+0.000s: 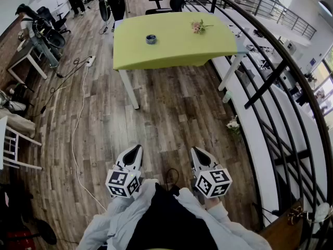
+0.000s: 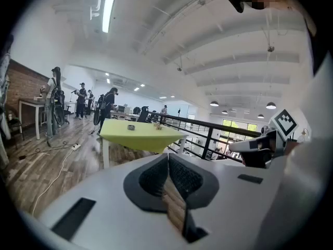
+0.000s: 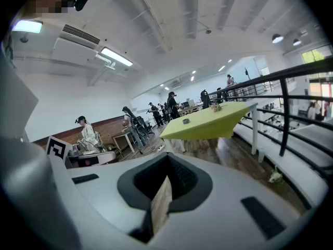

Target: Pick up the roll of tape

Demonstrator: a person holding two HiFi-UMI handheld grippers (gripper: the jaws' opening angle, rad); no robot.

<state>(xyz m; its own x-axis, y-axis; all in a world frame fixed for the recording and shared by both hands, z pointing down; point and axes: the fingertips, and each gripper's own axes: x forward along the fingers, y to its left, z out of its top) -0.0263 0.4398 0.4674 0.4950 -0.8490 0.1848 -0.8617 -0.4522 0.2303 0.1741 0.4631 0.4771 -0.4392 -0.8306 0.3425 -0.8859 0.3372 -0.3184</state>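
Observation:
The roll of tape (image 1: 151, 39) is a small dark ring lying on a yellow-green table (image 1: 177, 51) far ahead across the wooden floor. It shows tiny in the left gripper view (image 2: 131, 127) and in the right gripper view (image 3: 186, 121). A small bunch of pink flowers (image 1: 198, 26) lies on the same table, to the tape's right. My left gripper (image 1: 135, 149) and right gripper (image 1: 196, 151) are held side by side close to my body, well short of the table. Both are shut with nothing between their jaws.
A black railing (image 1: 270, 61) runs along the right with stairs below it. A white cable (image 1: 77, 124) trails over the floor at left from a power strip (image 1: 90, 61). Several people stand by desks at the far left. A black office chair (image 1: 171, 1) stands behind the table.

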